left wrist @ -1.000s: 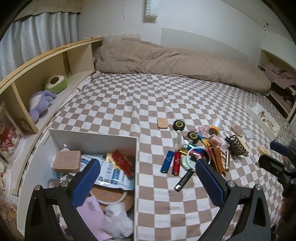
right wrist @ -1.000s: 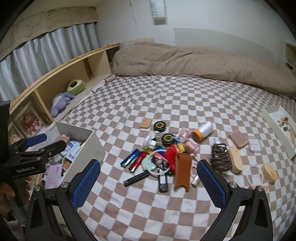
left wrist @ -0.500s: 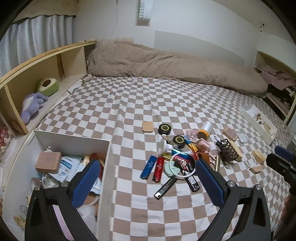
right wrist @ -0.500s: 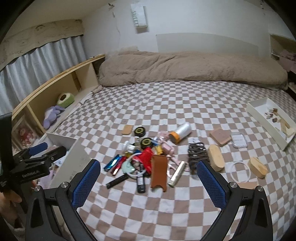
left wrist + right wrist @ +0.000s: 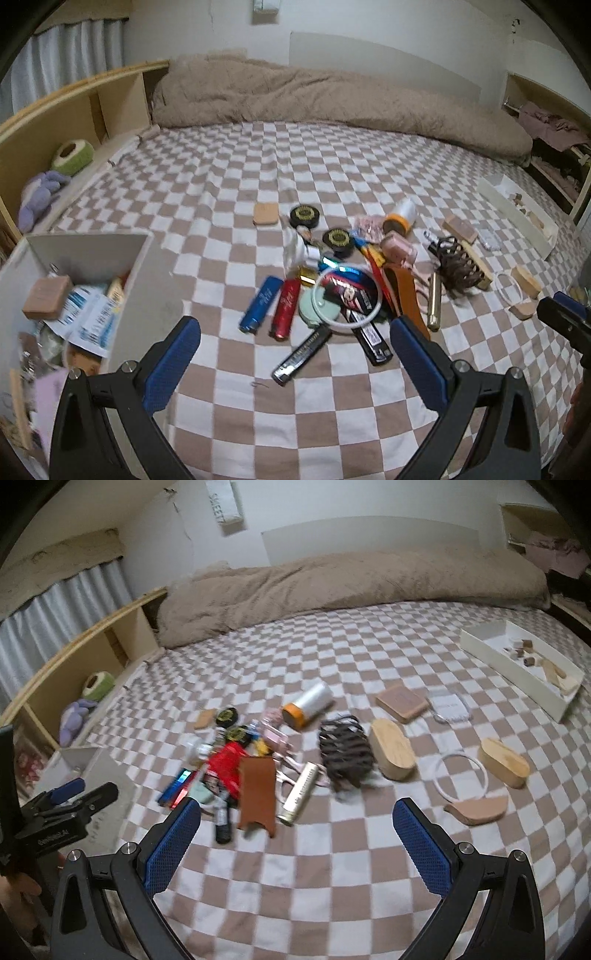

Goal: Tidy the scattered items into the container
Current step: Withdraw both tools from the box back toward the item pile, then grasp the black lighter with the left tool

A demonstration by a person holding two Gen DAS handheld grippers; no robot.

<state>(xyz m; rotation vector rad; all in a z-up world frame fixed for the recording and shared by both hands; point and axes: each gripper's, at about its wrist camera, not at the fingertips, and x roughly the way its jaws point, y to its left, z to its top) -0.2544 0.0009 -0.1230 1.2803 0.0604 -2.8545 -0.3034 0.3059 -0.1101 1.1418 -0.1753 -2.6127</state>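
A pile of small items lies on the checkered bed: a blue tube (image 5: pixel 260 303), a red tube (image 5: pixel 285 309), a black stick (image 5: pixel 303 355), a brown leather case (image 5: pixel 257 792), a dark hair claw (image 5: pixel 345 755) and a gold tube (image 5: pixel 300 792). The white container (image 5: pixel 122 280) stands at the left and holds several items. My left gripper (image 5: pixel 295 354) is open and empty, above the near side of the pile. My right gripper (image 5: pixel 297 840) is open and empty, in front of the pile; it also shows in the left wrist view (image 5: pixel 565 321).
A white tray (image 5: pixel 517 666) with small pieces lies at the far right. Wooden ovals (image 5: pixel 391 747), a white ring (image 5: pixel 461 777) and a tan block (image 5: pixel 402 702) lie right of the pile. A beige duvet (image 5: pixel 332 96) lies at the back. A wooden shelf (image 5: pixel 55 122) runs along the left.
Both grippers have moved right: the container has slid toward the left edge of both views and the pile sits nearer the middle. Both stay open and empty.
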